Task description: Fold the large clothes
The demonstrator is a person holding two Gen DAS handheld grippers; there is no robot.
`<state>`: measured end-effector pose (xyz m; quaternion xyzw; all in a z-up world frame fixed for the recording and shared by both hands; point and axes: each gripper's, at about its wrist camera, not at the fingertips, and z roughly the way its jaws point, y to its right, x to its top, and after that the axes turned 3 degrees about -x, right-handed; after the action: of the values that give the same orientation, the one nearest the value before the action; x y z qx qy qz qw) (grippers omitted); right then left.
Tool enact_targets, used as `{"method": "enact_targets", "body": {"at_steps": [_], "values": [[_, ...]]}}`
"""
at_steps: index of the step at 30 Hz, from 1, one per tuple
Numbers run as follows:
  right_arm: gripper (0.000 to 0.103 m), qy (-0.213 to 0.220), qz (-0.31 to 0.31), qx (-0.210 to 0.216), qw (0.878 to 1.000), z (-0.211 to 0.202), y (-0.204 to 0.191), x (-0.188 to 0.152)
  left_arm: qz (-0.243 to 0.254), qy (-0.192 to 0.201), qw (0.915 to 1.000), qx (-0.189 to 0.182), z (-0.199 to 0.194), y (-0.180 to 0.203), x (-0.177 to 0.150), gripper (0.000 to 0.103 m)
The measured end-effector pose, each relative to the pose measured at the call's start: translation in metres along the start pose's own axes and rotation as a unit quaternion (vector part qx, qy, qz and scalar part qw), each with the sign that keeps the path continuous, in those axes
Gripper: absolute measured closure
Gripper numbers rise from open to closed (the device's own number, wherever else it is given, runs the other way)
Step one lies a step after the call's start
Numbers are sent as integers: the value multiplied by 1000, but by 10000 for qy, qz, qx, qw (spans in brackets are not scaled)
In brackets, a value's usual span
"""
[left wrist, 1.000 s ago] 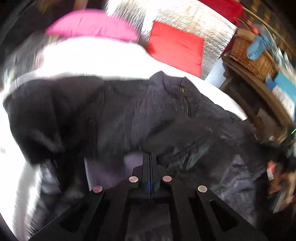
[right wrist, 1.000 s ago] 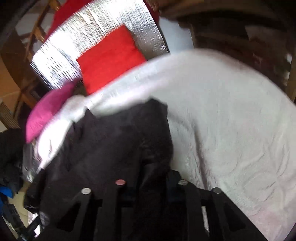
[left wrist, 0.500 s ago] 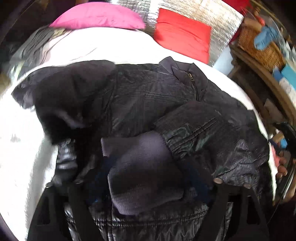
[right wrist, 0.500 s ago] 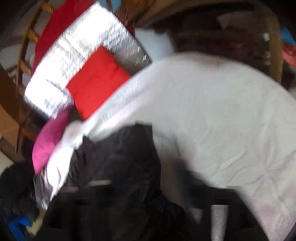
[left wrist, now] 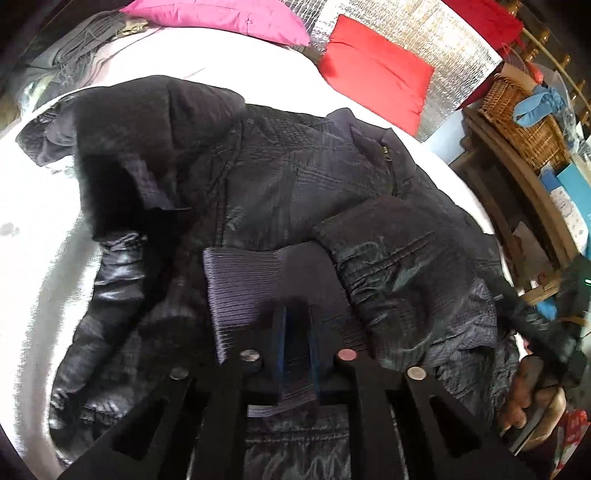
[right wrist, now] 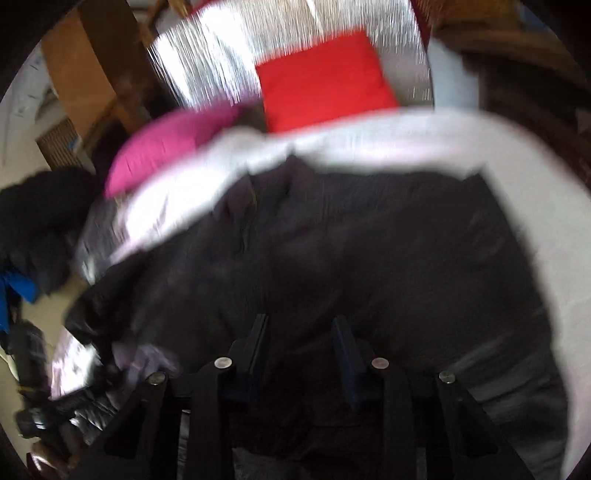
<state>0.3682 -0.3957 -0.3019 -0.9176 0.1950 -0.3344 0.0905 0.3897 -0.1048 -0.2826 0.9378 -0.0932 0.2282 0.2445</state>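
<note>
A dark navy quilted jacket [left wrist: 295, 177] lies spread on a white bed [left wrist: 33, 221], collar toward the pillows. One sleeve is folded across its front, with the ribbed cuff [left wrist: 258, 291] lying just in front of my left gripper [left wrist: 297, 332]. The left jaws stand a little apart over the cuff, gripping nothing. In the blurred right wrist view the jacket [right wrist: 369, 240] fills the middle. My right gripper [right wrist: 301, 332] is open above it, holding nothing.
A pink pillow [left wrist: 221, 14] and a red pillow [left wrist: 373, 85] lie at the head of the bed against a silver panel [left wrist: 424, 33]. A wicker basket [left wrist: 524, 122] stands on wooden furniture at the right. The white bedcover [right wrist: 535, 184] surrounds the jacket.
The left gripper let go of the sleeve cuff, opened wide, then narrowed to a small gap. The right gripper let go of the jacket and swung over its middle, open.
</note>
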Motion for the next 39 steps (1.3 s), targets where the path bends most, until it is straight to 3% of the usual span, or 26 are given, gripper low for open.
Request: {"method": "enact_targets", "body": {"at_steps": [1, 3, 5, 8, 10, 12, 14, 17, 21, 27, 29, 30, 31, 34, 35, 36, 38, 39], "values": [[65, -134, 11, -65, 9999, 7, 1, -4, 30, 13, 10000, 32, -2, 0, -1, 73], [66, -46, -56, -91, 9999, 10, 2, -6, 86, 76, 9999, 81, -8, 2, -2, 36], [65, -98, -91, -89, 9999, 11, -2, -5, 57, 160, 9994, 317, -11, 2, -4, 29], [65, -69, -50, -70, 9999, 17, -9, -6, -7, 108, 9996, 249, -3, 0, -4, 30], [65, -61, -113, -109, 9999, 16, -7, -9, 26, 94, 9996, 250, 5, 0, -2, 42], [65, -64, -112, -100, 9999, 14, -3, -11, -6, 87, 9997, 227, 10, -2, 0, 73], [65, -88, -52, -34, 9999, 12, -1, -11, -97, 104, 9998, 130, 12, -5, 1, 84], [65, -111, 17, 54, 9999, 10, 5, -11, 313, 390, 9984, 246, 5, 10, 3, 89], [65, -112, 153, 129, 9997, 10, 7, -10, 741, 808, 9935, 290, -8, 25, 11, 89], [63, 217, 190, 422, 9987, -6, 2, -7, 806, 1203, 9857, 864, -20, 18, 28, 89], [45, 533, 0, 334, 9980, -16, -6, -8, 823, 993, 9838, 1245, -13, 11, 27, 89], [29, 662, -64, 328, 9973, -19, -9, -9, 804, 776, 9837, 1409, -5, 7, 26, 89], [21, 792, -118, 353, 9962, -22, -13, -10, 767, 636, 9839, 1484, 1, 4, 25, 88], [21, 575, -346, 200, 9975, -10, -24, -14, 921, 590, 9819, 1548, -1, 6, 24, 82], [21, 164, -569, -119, 9982, 5, -29, -17, 929, 625, 9829, 1464, -7, 7, 24, 77], [21, 50, -789, -336, 9963, 13, -32, -20, 889, 686, 9855, 1272, -17, 6, 25, 69], [21, 271, -1129, -548, 9917, 8, -42, -23, 766, 917, 9893, 840, -40, 0, 28, 55], [21, 296, -1081, -458, 9926, 3, -43, -22, 668, 1132, 9893, 629, -56, -7, 30, 46]]}}
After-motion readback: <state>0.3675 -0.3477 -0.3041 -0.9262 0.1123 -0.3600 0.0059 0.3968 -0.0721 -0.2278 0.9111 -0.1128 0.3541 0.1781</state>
